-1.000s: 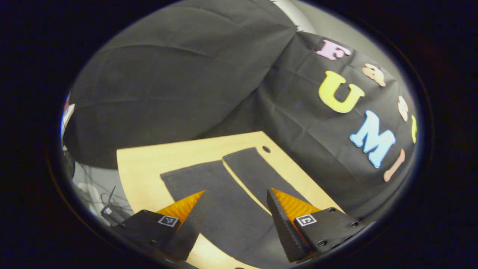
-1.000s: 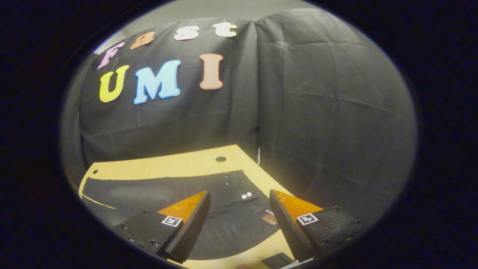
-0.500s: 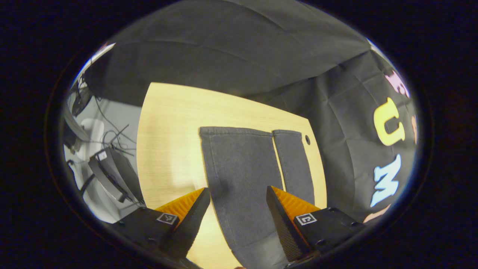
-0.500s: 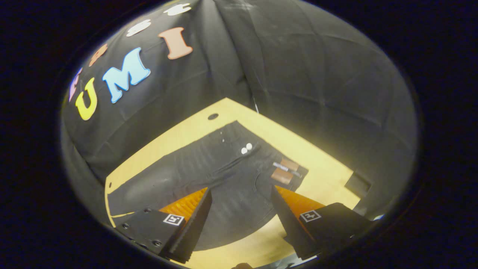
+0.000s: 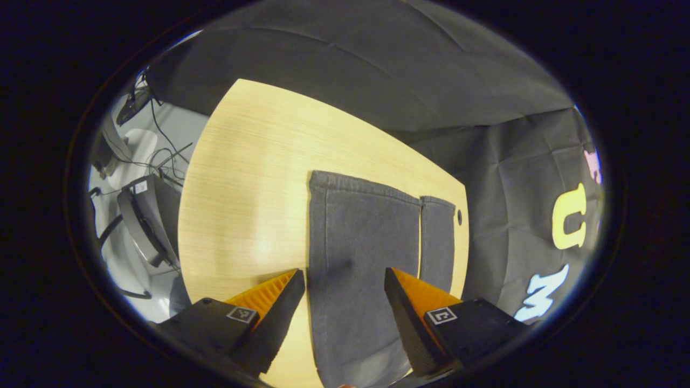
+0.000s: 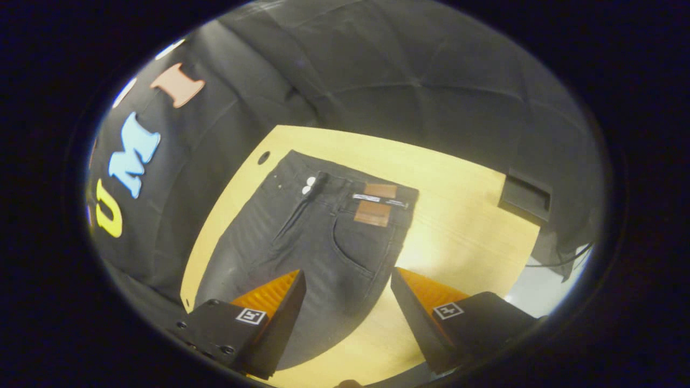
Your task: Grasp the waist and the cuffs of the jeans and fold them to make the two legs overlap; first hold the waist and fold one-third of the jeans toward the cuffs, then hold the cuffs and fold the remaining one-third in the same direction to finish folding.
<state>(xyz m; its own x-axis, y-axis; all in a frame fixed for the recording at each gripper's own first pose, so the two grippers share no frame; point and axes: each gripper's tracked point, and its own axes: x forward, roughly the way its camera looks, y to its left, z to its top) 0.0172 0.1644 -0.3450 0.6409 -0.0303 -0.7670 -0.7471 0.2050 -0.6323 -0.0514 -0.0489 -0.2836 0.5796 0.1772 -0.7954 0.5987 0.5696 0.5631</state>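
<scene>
Left gripper view: the left gripper (image 5: 345,302) hovers spread over the near leg of the dark grey denim jeans (image 5: 361,242) lying flat on the pale wooden table (image 5: 248,178), cuffs pointing toward its far edge

Right gripper view: the right gripper (image 6: 347,302) hangs spread above the thigh, waist toward the far edge; a brown leather patch (image 6: 372,213) has unreadable writing

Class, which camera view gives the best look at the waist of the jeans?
The right gripper view: the waist lies flat in full sight, with its buttons and leather patch. The left gripper view shows the legs and cuffs instead.
</scene>
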